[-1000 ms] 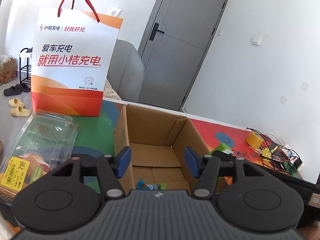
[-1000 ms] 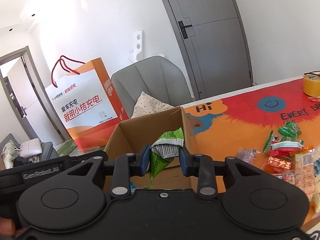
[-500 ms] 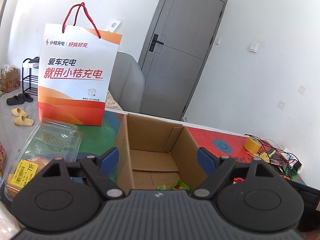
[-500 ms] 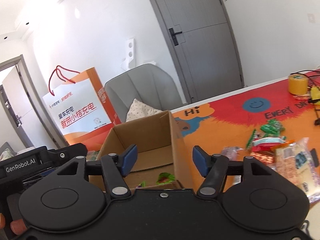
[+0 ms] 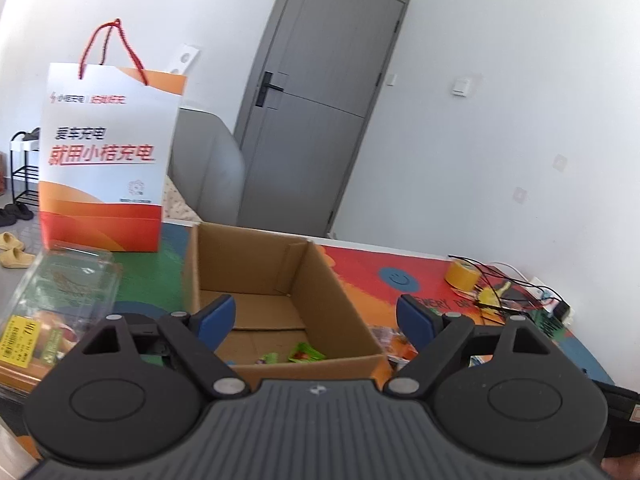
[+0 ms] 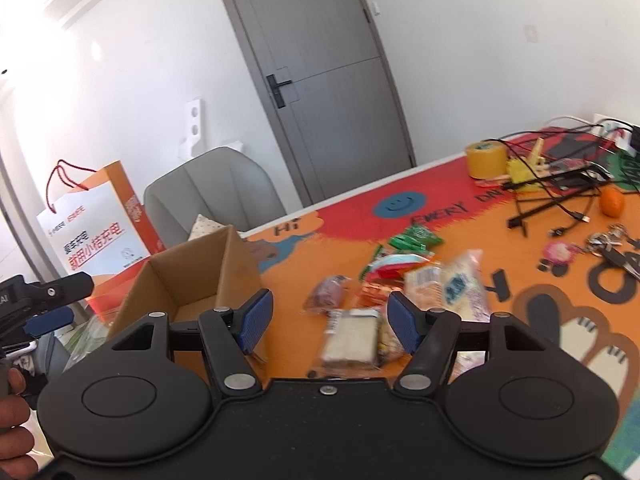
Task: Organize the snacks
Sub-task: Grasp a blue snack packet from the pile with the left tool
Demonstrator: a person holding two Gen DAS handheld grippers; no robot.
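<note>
A: Since the earlier frame, the green packet that the right gripper (image 6: 330, 322) pinched over the cardboard box (image 5: 280, 280) has left its pads; green wrappers (image 5: 306, 354) now lie on the box floor. That gripper has also swung away from the box toward the loose snack pile (image 6: 400, 292) on the mat.

B: And how do its jaws stand?

A: Parted about halfway, with nothing between the blue pads (image 6: 404, 322). A pale wrapped snack (image 6: 352, 338) shows in the gap, lying on the mat beyond and untouched.

B: What of the left gripper (image 5: 316, 318)?

A: Jaws spread wide, wider than a second ago, and empty. It faces the open box, whose near wall spans the space between the fingers.

B: Where do the task's things lie?

A: The box stands on the colourful table mat (image 6: 460, 208), with the snack pile just beside it, on the side toward the tape roll. The pile is blurred, so single packets are hard to tell apart.

B: Surroundings?

A: A white-and-orange paper bag (image 5: 104, 152) stands behind the box, a clear plastic clamshell (image 5: 60, 292) beside it, and a yellow tape roll (image 6: 486, 158) among black cables (image 6: 552, 196) at the far end.
</note>
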